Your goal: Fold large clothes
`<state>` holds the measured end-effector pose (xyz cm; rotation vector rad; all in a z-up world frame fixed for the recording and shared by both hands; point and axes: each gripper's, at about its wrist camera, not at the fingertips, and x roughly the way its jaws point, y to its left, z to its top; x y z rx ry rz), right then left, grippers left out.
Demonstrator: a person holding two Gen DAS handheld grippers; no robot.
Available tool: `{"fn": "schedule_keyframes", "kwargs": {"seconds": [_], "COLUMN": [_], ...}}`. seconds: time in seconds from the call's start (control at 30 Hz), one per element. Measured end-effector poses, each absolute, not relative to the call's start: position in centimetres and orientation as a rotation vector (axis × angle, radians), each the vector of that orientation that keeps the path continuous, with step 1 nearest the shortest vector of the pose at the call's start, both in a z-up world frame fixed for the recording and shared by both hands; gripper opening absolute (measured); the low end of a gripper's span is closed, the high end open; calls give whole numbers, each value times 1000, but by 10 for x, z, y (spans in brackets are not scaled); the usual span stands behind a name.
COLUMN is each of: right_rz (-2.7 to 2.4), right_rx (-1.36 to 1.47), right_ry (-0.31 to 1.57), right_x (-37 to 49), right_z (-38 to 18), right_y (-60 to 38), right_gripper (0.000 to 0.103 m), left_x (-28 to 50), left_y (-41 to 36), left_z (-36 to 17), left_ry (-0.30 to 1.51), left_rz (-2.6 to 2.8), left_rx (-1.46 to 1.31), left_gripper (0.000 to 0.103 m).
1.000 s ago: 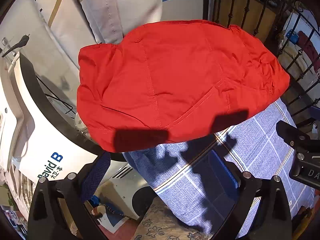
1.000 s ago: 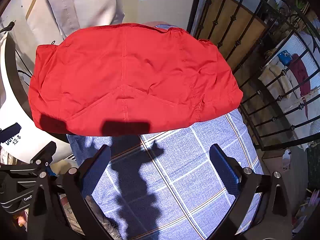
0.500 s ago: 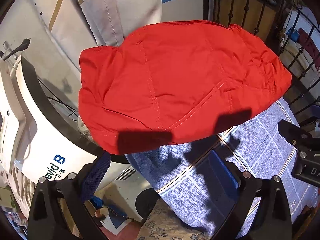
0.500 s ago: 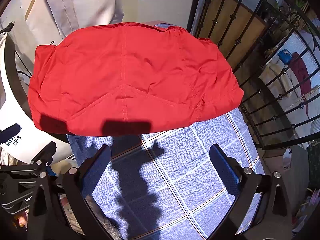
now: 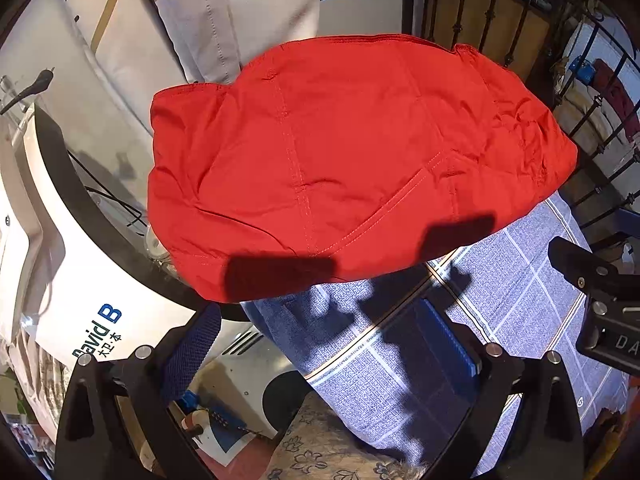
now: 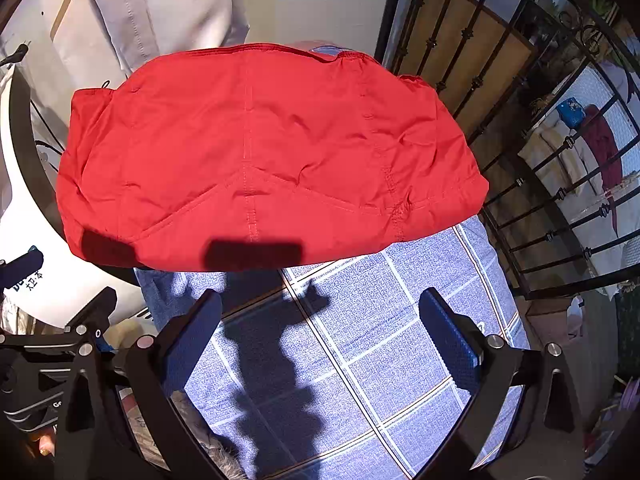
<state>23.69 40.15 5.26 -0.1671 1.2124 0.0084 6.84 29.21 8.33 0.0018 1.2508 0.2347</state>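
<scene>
Left wrist view: red folded garment (image 5: 352, 160) flat on blue checked cloth (image 5: 516, 280), ahead of left gripper (image 5: 320, 344) and a little toward its right finger. Jaws wide apart, nothing between them; finger shadows dark on near hem of garment. No contact with fabric. White machine housing (image 5: 80, 288) to the left, part of right gripper at right edge.

Right wrist view: same garment (image 6: 264, 160) straight ahead of right gripper (image 6: 320, 336), beyond the fingertips, apart from them. Jaws spread wide, empty, only checked cloth (image 6: 400, 340) between. Black iron railing (image 6: 540, 160) to the right.
</scene>
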Motion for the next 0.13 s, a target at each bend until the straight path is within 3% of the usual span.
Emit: {"fn": "schedule_keyframes", "kwargs": {"seconds": [0.13], "right_rz": [9], "right_rx": [-167], "right_ry": [1213], "right_x": [237], "right_z": [52], "right_y": [402], "right_gripper": [97], "left_x": [69], "left_y": [293], "left_z": [82], "left_ry": [1258], "left_rz": [228], "left_rx": [-5], "left_gripper": [97]}}
